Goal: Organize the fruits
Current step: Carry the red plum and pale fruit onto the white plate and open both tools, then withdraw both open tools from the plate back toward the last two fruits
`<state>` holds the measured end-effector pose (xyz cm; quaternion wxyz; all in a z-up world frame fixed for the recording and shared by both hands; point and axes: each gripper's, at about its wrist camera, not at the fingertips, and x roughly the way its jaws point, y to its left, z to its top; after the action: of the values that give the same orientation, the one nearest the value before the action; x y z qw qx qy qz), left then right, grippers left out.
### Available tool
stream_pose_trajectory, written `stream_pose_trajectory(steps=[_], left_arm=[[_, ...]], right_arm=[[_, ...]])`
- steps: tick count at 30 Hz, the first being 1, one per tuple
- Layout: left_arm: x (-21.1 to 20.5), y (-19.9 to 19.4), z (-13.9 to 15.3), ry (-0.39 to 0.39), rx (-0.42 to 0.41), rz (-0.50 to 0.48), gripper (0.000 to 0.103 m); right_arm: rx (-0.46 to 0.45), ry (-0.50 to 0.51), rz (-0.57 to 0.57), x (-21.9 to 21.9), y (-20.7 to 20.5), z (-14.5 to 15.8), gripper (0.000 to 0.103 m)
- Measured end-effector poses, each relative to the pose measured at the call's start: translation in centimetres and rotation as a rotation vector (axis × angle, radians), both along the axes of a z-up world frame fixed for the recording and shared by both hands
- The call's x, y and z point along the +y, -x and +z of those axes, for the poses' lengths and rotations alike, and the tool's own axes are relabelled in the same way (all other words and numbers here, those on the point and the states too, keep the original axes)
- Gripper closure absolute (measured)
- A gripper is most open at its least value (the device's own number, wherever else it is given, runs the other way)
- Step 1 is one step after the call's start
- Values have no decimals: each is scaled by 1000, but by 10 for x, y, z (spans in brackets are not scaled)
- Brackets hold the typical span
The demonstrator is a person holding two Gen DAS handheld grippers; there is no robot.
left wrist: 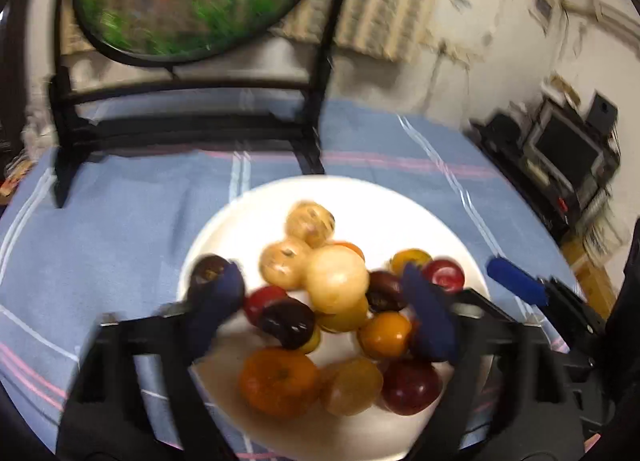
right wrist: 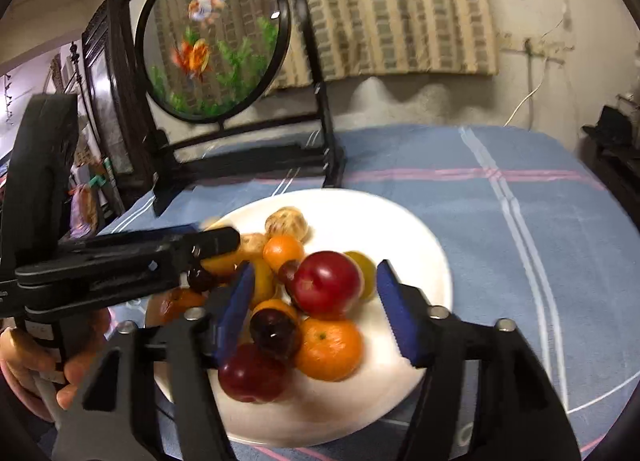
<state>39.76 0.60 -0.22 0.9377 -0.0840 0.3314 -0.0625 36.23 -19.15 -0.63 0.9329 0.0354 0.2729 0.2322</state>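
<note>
A white plate (left wrist: 248,213) on the blue checked cloth holds a heap of several fruits: pale round ones (left wrist: 336,279), oranges (left wrist: 280,381), red apples (left wrist: 412,385) and dark plums (left wrist: 286,323). My left gripper (left wrist: 324,309) is open, its blue pads either side of the heap, just above it. In the right wrist view the same plate (right wrist: 424,245) shows. My right gripper (right wrist: 316,313) is open above a red apple (right wrist: 326,281), a dark plum (right wrist: 276,331) and an orange (right wrist: 330,349). The left gripper's arm (right wrist: 120,261) reaches in from the left.
A black stand with a round goldfish panel (right wrist: 212,37) rises at the table's far left, behind the plate. Blue checked cloth (right wrist: 520,221) lies right of the plate. A striped curtain (right wrist: 400,9) hangs on the back wall. Dark electronics (left wrist: 560,149) stand at right.
</note>
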Motion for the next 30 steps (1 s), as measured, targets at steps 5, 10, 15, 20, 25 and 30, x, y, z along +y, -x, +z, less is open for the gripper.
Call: stream_pose_trajectory(steps=[5,10,15,20,25,30], left_arm=[[5,43,24,-47,-34,4,10],[15,106,22,-69,-20,56,3],[24,163,-7,-26,19,76,3],[35,184,-26,14,60,110,3],[41,190,-19,8,17,162,3],[39,193,-18,5,18,149,3]], right_arm=[[-1,-65,15,-13,25,22,39],[85,-68,55,-13,66,19,39],[154,-27,69,-3,99,-5,42],[185,-8,70,0,106,-16,51],[234,2,88,4,100,-27,57],[273,2,114,7,99,-36,60]])
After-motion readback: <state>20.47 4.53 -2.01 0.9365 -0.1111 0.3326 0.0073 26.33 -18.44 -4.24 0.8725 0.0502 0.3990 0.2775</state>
